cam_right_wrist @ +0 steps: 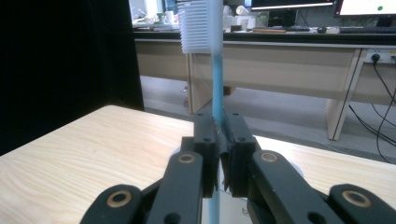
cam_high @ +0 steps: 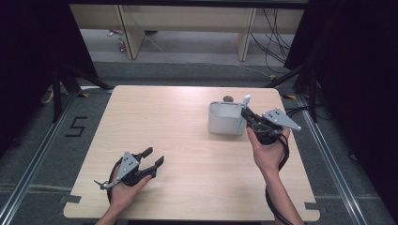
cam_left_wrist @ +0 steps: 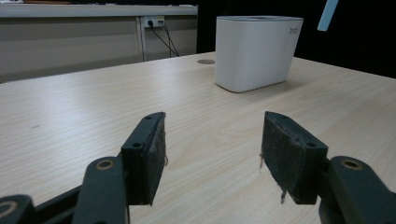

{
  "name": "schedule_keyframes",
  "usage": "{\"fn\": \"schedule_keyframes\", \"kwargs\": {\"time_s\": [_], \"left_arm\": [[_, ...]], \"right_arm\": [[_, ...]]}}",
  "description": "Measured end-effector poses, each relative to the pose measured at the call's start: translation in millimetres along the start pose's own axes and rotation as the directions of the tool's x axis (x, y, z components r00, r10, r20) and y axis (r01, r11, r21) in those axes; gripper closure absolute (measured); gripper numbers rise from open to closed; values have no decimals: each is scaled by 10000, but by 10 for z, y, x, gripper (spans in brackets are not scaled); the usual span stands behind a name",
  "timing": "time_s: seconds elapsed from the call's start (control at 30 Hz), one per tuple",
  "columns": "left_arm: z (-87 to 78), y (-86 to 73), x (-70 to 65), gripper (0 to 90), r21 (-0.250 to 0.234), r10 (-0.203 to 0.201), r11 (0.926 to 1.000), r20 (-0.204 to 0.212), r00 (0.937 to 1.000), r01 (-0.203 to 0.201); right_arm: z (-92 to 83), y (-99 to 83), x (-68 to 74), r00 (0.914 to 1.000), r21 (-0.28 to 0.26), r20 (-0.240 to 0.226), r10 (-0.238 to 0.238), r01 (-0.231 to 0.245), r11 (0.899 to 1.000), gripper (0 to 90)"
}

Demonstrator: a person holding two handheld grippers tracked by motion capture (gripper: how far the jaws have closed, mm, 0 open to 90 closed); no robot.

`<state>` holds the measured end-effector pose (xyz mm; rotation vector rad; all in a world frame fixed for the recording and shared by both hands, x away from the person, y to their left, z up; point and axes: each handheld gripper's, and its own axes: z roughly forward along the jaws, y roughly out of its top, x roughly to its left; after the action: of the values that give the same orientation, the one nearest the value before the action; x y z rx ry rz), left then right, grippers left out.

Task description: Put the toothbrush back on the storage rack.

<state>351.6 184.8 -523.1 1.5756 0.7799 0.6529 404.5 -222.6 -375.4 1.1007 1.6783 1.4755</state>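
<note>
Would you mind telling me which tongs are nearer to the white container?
Right. The right tongs sit against the white container, shut on a blue toothbrush. The left tongs rest open, well apart from it.

I see high view: above, looking down the table | left gripper view: low, near tabletop | right: close along jaws | shared: white holder.

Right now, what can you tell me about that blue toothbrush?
The toothbrush has a thin light-blue handle that looks like plastic and a head of white bristles at the top. It stands nearly upright, head up. The right gripper is shut on the handle, pinching it between both black jaws. In the high view the toothbrush sits at the right edge of the white container on the table, its lower end running down beside the container wall.
</note>
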Motion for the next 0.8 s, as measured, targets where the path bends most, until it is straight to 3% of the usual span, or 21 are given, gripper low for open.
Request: {"fn": "schedule_keyframes", "kwargs": {"time_s": [0.07, 0.1, 0.17, 0.2, 0.53, 0.63, 0.67, 0.8], "left_arm": [[2, 1, 0, 399, 11, 0, 10000, 13, 10000, 0], [2, 2, 1, 399, 15, 12, 10000, 17, 10000, -12], [2, 2, 2, 399, 9, 9, 10000, 30, 10000, -9], [1, 2, 4, 399, 20, 12, 10000, 32, 10000, -12], [3, 2, -1, 399, 22, 31, 10000, 35, 10000, -31], [2, 1, -1, 399, 12, 2, 10000, 27, 10000, -2], [1, 1, -1, 398, 14, -2, 10000, 23, 10000, 2], [1, 1, -2, 398, 9, 11, 10000, 33, 10000, -11]], "right_arm": [[2, 11, -15, 9999, 73, 19, 106, -106, 9999, 859], [9, 17, -33, 9999, -39, 88, -68, 68, 10000, 859], [13, 23, -34, 9997, 31, 112, 203, -203, 9998, 859], [15, 30, -53, 9998, 26, 178, 22, -23, 10000, 859], [56, 91, -113, 9993, -77, 290, 221, -219, 9997, 859], [59, 125, -141, 9992, -156, 395, -10, 16, 9999, 859], [63, 135, -136, 9991, -162, 407, 146, -140, 9998, 859], [89, 174, -152, 9993, -292, 369, 53, -43, 9996, 859]]}}
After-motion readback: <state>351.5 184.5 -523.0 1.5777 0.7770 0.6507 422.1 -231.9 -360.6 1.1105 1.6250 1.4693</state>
